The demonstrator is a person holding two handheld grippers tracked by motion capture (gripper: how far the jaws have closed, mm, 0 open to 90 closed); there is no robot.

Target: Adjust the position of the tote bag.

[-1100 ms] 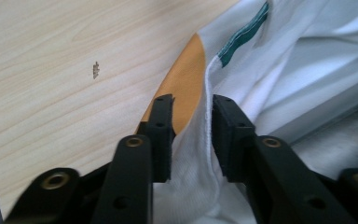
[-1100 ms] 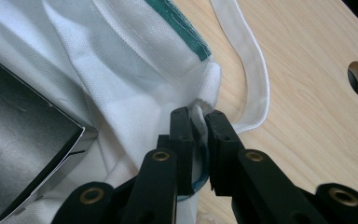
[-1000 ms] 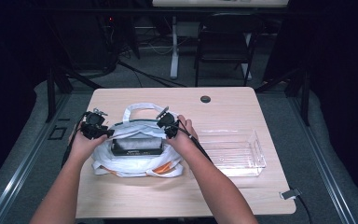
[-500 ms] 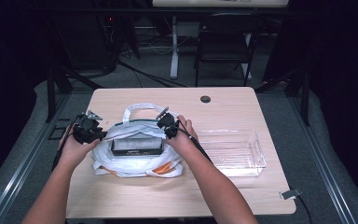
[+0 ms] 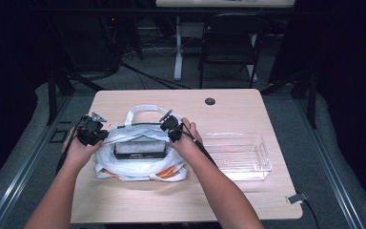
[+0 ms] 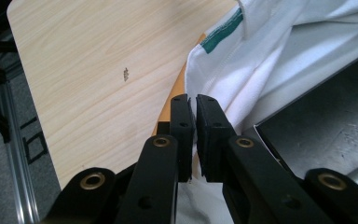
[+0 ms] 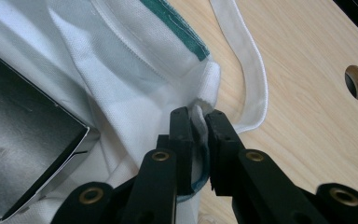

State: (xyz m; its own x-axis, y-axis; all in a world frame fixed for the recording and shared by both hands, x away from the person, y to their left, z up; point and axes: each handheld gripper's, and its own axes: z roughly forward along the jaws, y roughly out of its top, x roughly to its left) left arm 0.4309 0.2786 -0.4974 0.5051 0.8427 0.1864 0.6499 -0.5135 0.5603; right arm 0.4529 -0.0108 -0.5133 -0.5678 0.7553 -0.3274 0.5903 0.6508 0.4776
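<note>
A white cloth bag [image 5: 138,162] with a green-trimmed rim lies open on the wooden table [image 5: 181,200]. A dark grey box [image 5: 139,147] sits inside it. My left gripper [image 5: 104,135] is at the bag's left rim. In the left gripper view its jaws have just been closing, and my left gripper [image 6: 196,100] now pinches the white fabric edge [image 6: 214,79]. My right gripper [image 5: 172,129] holds the bag's right rim. In the right gripper view my right gripper [image 7: 198,114] is shut on a fold of the rim [image 7: 207,88]. A white handle strap [image 7: 247,70] loops beyond it.
A clear plastic tray [image 5: 262,164] stands at the right of the table, close to my right forearm. A round cable hole [image 5: 210,101] is near the far edge. A chair [image 5: 228,47] and a desk leg stand on the floor beyond the table.
My left gripper has shifted slightly at the bag's left rim and settled against it. The right hand and the bag have stayed put.
</note>
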